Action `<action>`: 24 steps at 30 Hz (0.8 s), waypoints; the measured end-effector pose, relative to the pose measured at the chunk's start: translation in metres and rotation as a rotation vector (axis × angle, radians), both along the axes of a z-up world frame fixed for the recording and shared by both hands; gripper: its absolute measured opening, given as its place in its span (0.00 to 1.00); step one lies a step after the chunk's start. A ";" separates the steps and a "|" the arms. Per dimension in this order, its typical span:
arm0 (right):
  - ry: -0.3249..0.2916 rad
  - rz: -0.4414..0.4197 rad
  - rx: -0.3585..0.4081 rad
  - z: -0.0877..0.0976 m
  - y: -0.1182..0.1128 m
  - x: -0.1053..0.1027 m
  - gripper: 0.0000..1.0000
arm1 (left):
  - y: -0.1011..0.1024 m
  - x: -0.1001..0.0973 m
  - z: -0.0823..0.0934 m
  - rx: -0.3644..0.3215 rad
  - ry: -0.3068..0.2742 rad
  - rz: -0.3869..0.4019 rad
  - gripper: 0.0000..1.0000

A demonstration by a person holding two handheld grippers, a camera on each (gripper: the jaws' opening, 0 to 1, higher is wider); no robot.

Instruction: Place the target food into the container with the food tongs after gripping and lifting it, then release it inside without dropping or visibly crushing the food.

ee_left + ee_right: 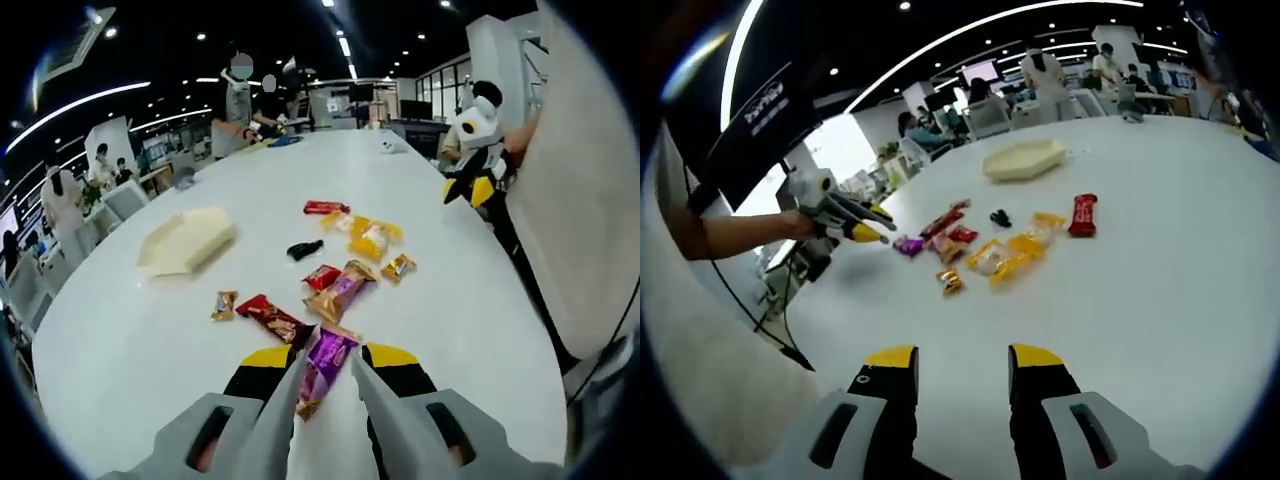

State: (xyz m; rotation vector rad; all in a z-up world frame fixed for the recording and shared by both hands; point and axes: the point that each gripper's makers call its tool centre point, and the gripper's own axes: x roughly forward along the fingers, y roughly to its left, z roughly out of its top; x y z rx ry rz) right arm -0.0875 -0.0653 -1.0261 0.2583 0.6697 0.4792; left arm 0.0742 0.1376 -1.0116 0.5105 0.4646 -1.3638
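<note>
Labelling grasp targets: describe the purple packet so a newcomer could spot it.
On the white table, find the scatter of snack wrappers. The purple packet lies at the end nearest the left gripper, between its jaws, the one purple wrapper among red, orange and gold ones.

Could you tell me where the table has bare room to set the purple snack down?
Bare table lies between the cream container and the left gripper, and on the right gripper's side of the orange packets. Crowded: the snack cluster around the purple packet.

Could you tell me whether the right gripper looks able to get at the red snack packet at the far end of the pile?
Probably yes: the right gripper is open, the white table before it lies bare, and the red packet sits at the pile's edge.
</note>
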 end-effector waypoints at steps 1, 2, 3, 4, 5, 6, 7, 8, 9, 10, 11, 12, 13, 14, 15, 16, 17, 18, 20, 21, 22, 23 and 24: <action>0.000 -0.001 0.000 0.000 0.000 0.000 0.36 | -0.001 0.000 -0.002 0.004 0.003 -0.003 0.25; 0.001 -0.001 0.000 0.000 -0.001 0.001 0.36 | -0.001 0.001 -0.002 0.005 0.004 -0.005 0.25; 0.001 -0.011 0.006 0.001 -0.003 0.004 0.36 | -0.002 0.002 -0.006 0.014 0.008 -0.014 0.25; 0.000 -0.012 0.007 0.002 -0.003 0.004 0.36 | -0.002 0.002 -0.006 0.016 0.009 -0.017 0.25; 0.001 -0.015 0.008 0.002 -0.004 0.005 0.36 | -0.002 0.002 -0.008 0.022 0.011 -0.028 0.25; 0.000 -0.015 0.005 0.002 -0.005 0.005 0.36 | -0.002 0.002 -0.010 0.031 0.010 -0.042 0.25; 0.000 -0.015 0.004 0.001 -0.005 0.005 0.36 | -0.001 0.002 -0.010 0.036 0.010 -0.047 0.25; 0.004 -0.020 0.004 0.000 -0.006 0.004 0.36 | -0.002 0.004 -0.012 0.043 0.010 -0.055 0.25; 0.008 -0.024 0.004 -0.001 -0.007 0.003 0.36 | -0.002 0.005 -0.013 0.049 0.010 -0.063 0.25; 0.012 -0.028 0.005 -0.002 -0.008 0.003 0.36 | -0.003 0.007 -0.014 0.051 0.010 -0.064 0.25; 0.013 -0.031 0.006 -0.003 -0.008 0.003 0.36 | -0.003 0.008 -0.014 0.051 0.011 -0.064 0.25; 0.017 -0.035 0.009 -0.004 -0.009 0.002 0.36 | -0.004 0.009 -0.015 0.050 0.015 -0.065 0.25; 0.022 -0.039 0.010 -0.005 -0.009 0.002 0.36 | -0.005 0.010 -0.017 0.056 0.018 -0.070 0.25; 0.023 -0.039 0.010 -0.006 -0.009 0.002 0.35 | -0.006 0.010 -0.019 0.062 0.020 -0.075 0.25; 0.025 -0.038 0.010 -0.006 -0.009 0.003 0.35 | -0.006 0.010 -0.021 0.068 0.022 -0.080 0.25; 0.028 -0.039 0.009 -0.007 -0.010 0.004 0.35 | -0.005 0.009 -0.024 0.091 0.016 -0.101 0.25; 0.029 -0.041 0.009 -0.007 -0.010 0.005 0.34 | -0.005 0.009 -0.024 0.095 0.018 -0.106 0.25; 0.031 -0.050 0.007 -0.006 -0.014 0.007 0.34 | -0.005 0.010 -0.025 0.097 0.019 -0.109 0.25; 0.026 -0.057 0.007 -0.005 -0.016 0.009 0.33 | -0.006 0.010 -0.026 0.100 0.018 -0.114 0.25; 0.028 -0.071 0.013 -0.005 -0.018 0.012 0.33 | -0.006 0.010 -0.027 0.106 0.019 -0.122 0.25; 0.031 -0.073 0.012 -0.006 -0.019 0.013 0.33 | -0.007 0.010 -0.028 0.113 0.018 -0.128 0.25; 0.032 -0.072 0.011 -0.007 -0.019 0.013 0.33 | -0.008 0.010 -0.028 0.118 0.016 -0.136 0.25; 0.034 -0.068 0.009 -0.008 -0.019 0.012 0.33 | -0.009 0.009 -0.028 0.120 0.015 -0.141 0.25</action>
